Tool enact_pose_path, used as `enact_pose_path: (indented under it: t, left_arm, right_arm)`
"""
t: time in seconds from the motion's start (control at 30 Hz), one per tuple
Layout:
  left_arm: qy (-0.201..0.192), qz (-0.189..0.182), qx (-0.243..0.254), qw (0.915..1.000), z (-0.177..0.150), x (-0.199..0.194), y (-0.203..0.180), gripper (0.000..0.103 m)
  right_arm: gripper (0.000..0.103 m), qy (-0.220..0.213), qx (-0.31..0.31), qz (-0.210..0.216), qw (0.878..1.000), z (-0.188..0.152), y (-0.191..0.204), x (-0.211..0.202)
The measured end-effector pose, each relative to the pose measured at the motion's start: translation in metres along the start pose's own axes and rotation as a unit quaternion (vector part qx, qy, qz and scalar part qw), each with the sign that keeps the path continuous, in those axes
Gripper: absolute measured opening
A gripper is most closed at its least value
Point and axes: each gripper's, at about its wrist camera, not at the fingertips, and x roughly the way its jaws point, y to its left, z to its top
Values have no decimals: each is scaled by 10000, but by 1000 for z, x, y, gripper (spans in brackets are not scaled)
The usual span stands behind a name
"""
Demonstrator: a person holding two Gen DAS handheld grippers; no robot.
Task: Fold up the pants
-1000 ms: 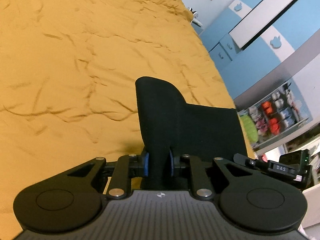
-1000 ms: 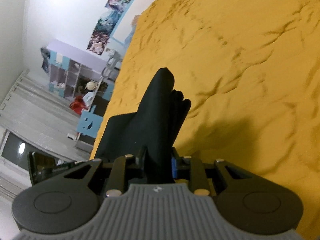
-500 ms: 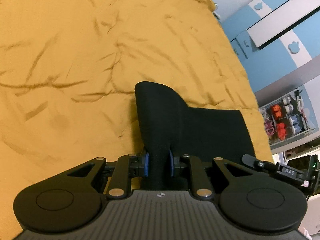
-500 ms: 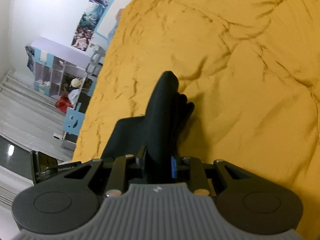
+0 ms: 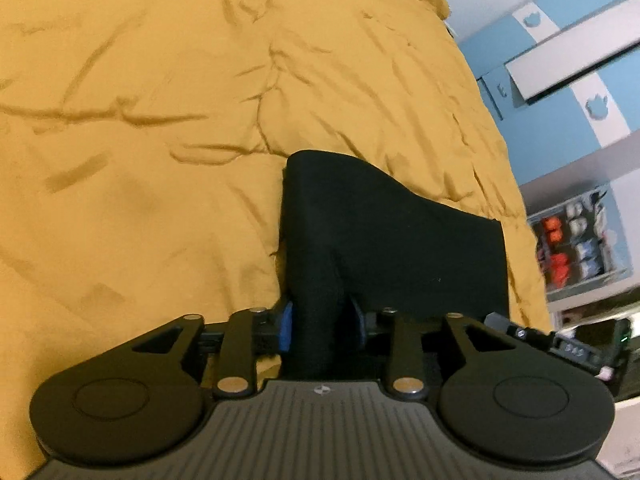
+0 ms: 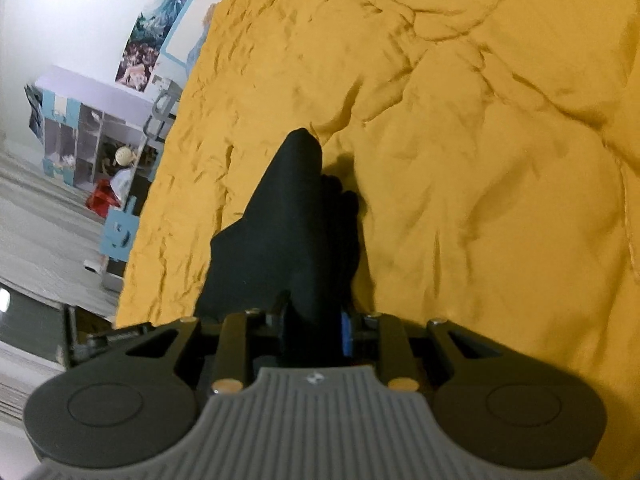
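- The left gripper (image 5: 322, 316) is pinching a bunched fold of the black pants (image 5: 384, 248), its jaws pressed against the cloth from both sides, with the blue pads (image 5: 285, 326) showing at the edge of the fabric.
- The right gripper (image 6: 314, 326) is gripping the same pants (image 6: 288, 232) in the same way, jaws squeezed onto a thick bundle of dark cloth, a blue pad (image 6: 346, 334) peeking out on one side.
- The pants are hanging between the two grippers over a wrinkled yellow bedspread (image 5: 160, 128), with a flat panel of cloth stretching from the left gripper toward the right side of the left view.
- In the right view the cloth is rising ahead of the jaws into a rounded peak, and several layered edges are showing beside it, casting a shadow on the bedspread (image 6: 480, 160).
- Whether the far end of the pants is touching the bedspread cannot be told from either view.
- A blue and white wardrobe (image 5: 560, 80) is standing beyond the bed in the left view.
- A shelf unit (image 6: 92, 136) and wall posters (image 6: 156, 28) are showing past the bed edge in the right view.
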Motion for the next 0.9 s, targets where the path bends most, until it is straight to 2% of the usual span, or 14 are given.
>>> enact_pose_path:
  t: [0.13,0.23,0.27,0.33,0.43,0.5,0.6,0.73,0.9]
  left_arm:
    - [-229,697,570,9957,-6,-26,-25,42]
    - [-514,1261,924,9864,-18,-48,-44,42]
    - [-614,1296,993,9847,-22,-55,-49,42]
    - [-784,1140,1086,9844,-35,-70,-61,42]
    - [-872,902,1273,9839,-54,-80,-75,42]
    - [-827,988,1422,9814,-67,-77,-81,41]
    - [-659,1213,1388,9806,-76,-59,-83,40]
    - [-501,1294,1178,9833,-86,-42,-66,37]
    - [-518,1365,1155,9825,-91,-44,-70,37]
  right_arm:
    - [32,-139,-688,-489,9963,-2,25,-13]
    - [35,-401,-1451,-1131,9821,-9,50,-30]
    - [35,-504,-1684,-1316,9756,-13,57,-35]
    - [35,-739,-2178,-1597,9600,-22,74,-47]
    - [35,-908,-2772,-1515,9444,-39,94,-58]
    - [34,-859,-3204,-1467,9319,-55,106,-58]
    - [34,-681,-3655,-1622,9140,-73,114,-46]
    - [34,-374,-3572,-1808,9156,-83,103,-25]
    - [34,-274,-3502,-1855,9177,-89,92,-16]
